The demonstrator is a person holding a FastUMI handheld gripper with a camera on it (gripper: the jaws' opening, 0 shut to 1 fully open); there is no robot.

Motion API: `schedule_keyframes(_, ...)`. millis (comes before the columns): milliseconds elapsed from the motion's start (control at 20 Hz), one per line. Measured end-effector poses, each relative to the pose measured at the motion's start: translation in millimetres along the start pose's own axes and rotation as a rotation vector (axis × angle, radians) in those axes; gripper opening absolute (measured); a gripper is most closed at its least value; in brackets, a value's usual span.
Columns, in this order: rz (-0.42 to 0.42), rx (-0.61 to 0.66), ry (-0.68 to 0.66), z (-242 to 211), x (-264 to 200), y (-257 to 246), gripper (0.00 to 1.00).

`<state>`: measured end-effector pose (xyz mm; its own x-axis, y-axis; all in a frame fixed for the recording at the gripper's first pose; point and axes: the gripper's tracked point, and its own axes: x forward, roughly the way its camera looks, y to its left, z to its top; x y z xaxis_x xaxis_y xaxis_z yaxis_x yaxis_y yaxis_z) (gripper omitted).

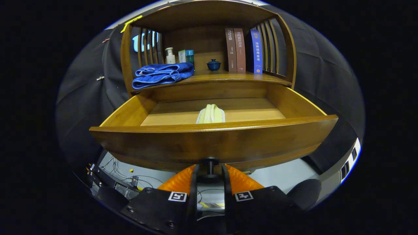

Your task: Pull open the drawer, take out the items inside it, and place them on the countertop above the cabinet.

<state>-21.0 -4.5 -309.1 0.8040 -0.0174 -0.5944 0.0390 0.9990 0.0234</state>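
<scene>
Wooden drawer (214,143), smooth and brown, stands pulled open below the worktop (225,77); ribbed orange fingers (181,179) of the gripper (210,178) flank its dark round knob (210,162), whether they press it cannot be told; a folded pale yellow cloth (211,114) lies on the drawer floor, beyond the fingers; the worktop carries a blue towel (161,74), bottles (170,56), a small lidded pot (214,65) and upright books (243,50); black cloth walls surround the cabinet.

Gripper (210,171) fingers flank the knob (210,162) of the open drawer (212,140) holding a cloth (211,114)
</scene>
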Motion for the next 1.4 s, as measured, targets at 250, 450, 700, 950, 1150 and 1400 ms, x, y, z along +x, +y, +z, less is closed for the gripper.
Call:
schedule_keyframes(250,0.002,-0.014,0.018,-0.8,2.1,0.1,0.41)
schedule_keyframes(450,0.008,-0.025,-0.027,12.1,-18.3,0.6,0.71)
schedule_keyframes(700,0.006,0.005,-0.127,55.9,-56.9,6.4,0.98)
schedule_keyframes(950,0.041,0.002,-0.225,133.7,-52.7,21.4,1.0)
schedule_keyframes(1150,0.049,-0.014,-0.172,166.7,-10.0,27.5,0.99)
schedule_keyframes(1400,0.024,0.036,0.012,170.8,56.5,19.5,0.99)
